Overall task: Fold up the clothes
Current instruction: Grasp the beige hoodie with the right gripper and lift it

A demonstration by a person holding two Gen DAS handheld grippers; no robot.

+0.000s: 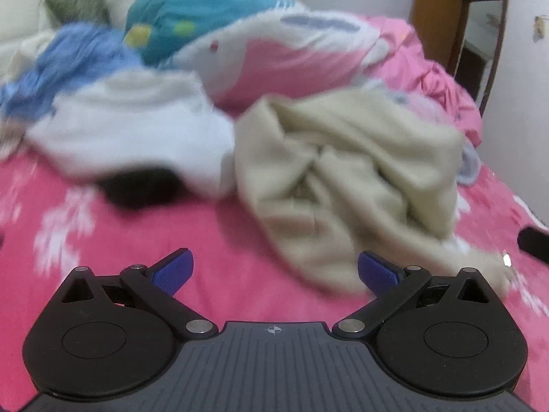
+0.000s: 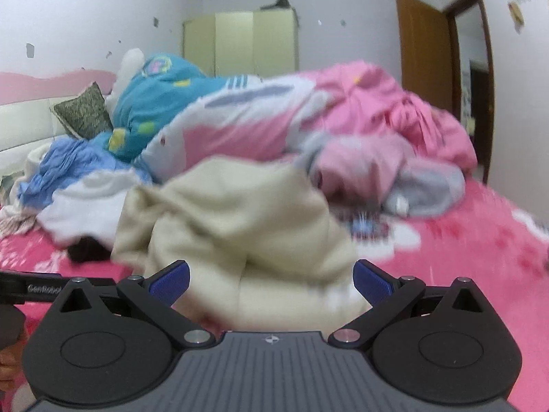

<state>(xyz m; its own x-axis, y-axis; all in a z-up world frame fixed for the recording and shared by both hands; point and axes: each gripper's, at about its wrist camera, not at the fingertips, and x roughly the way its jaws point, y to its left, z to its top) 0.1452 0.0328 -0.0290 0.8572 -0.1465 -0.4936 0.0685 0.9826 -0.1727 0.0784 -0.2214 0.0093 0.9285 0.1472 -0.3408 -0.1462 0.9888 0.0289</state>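
Probably a home bedroom: bed (image 2: 463,247), wardrobe (image 2: 240,43), door (image 2: 423,58).

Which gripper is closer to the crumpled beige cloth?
Right. The right gripper is open with the beige cloth between its fingers; the left gripper, also open, sits beside the cloth over the pink bedsheet.

Ahead of the left hand-held gripper (image 1: 274,273), whose blue pads stand wide apart, the pink bed sheet (image 1: 144,240) lies bare, giving an open lane in to the cream garment (image 1: 343,171) heaped at the right. To the left of that heap a white garment (image 1: 130,127) with something black (image 1: 140,189) under its near edge blocks the way. Behind them a blue cloth (image 1: 68,65), a teal bundle (image 1: 192,17) and a pink-and-white quilt (image 1: 284,58) wall off the far side (all blurred). The right hand-held gripper (image 2: 271,281), pads also apart, has the cream garment directly between and beyond them; bare sheet opens to its right.
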